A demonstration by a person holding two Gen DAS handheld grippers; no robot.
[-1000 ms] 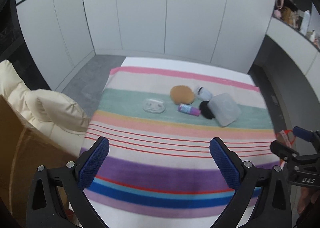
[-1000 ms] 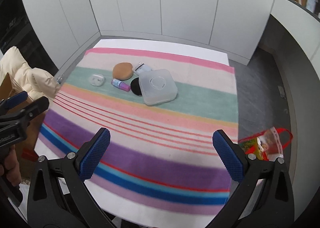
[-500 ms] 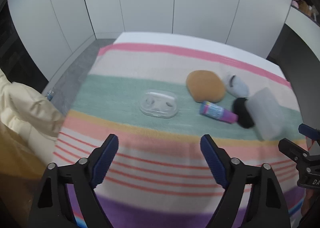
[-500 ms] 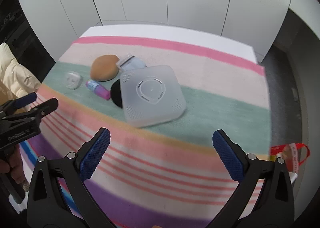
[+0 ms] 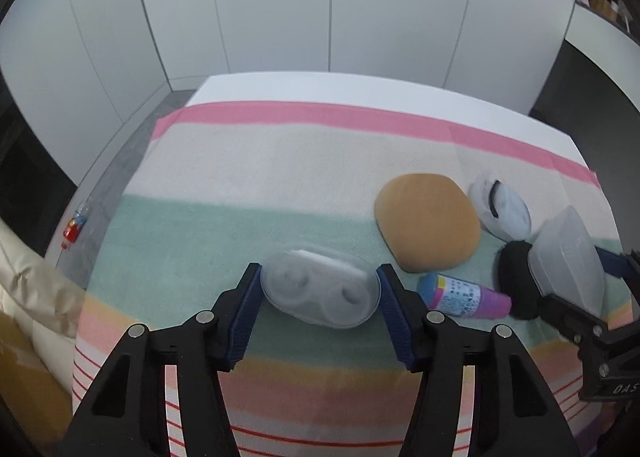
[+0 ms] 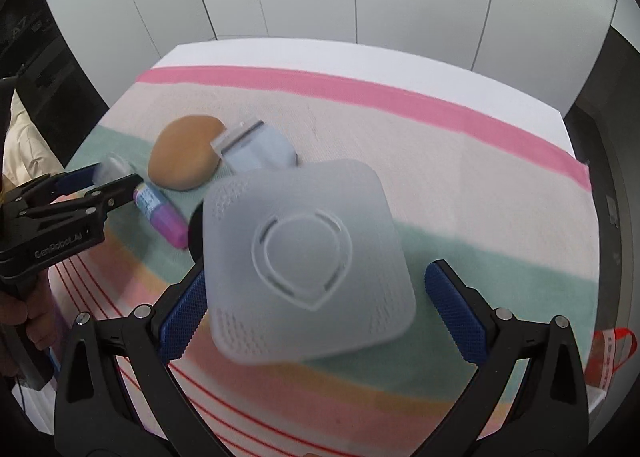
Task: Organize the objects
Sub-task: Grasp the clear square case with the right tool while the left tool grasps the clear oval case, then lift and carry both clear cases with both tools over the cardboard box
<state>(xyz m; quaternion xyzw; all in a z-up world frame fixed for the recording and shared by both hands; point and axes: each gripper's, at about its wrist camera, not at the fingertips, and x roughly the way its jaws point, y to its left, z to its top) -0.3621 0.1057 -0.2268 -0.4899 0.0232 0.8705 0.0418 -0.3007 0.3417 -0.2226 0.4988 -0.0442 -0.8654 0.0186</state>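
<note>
A clear oval case (image 5: 320, 293) lies on the striped cloth (image 5: 280, 177), between the open fingers of my left gripper (image 5: 319, 301); the pads stand at its two ends. A frosted square box (image 6: 304, 273) lies between the open fingers of my right gripper (image 6: 316, 309), with a gap on its right side. Beside the square box lie a black round puff (image 5: 516, 281), a purple tube (image 5: 464, 295), a tan puff (image 5: 428, 227) and a pale blue pouch (image 5: 502, 209).
The table's white far edge (image 5: 360, 89) meets white cabinet doors. A cream jacket (image 5: 24, 297) hangs over a cardboard box at the left. A red bag (image 6: 608, 353) lies on the floor at the right. A small bottle (image 5: 74, 225) lies on the floor.
Both grippers moved forward and down to the objects. The left fingers have narrowed around the clear case. The right fingers now flank the square box.
</note>
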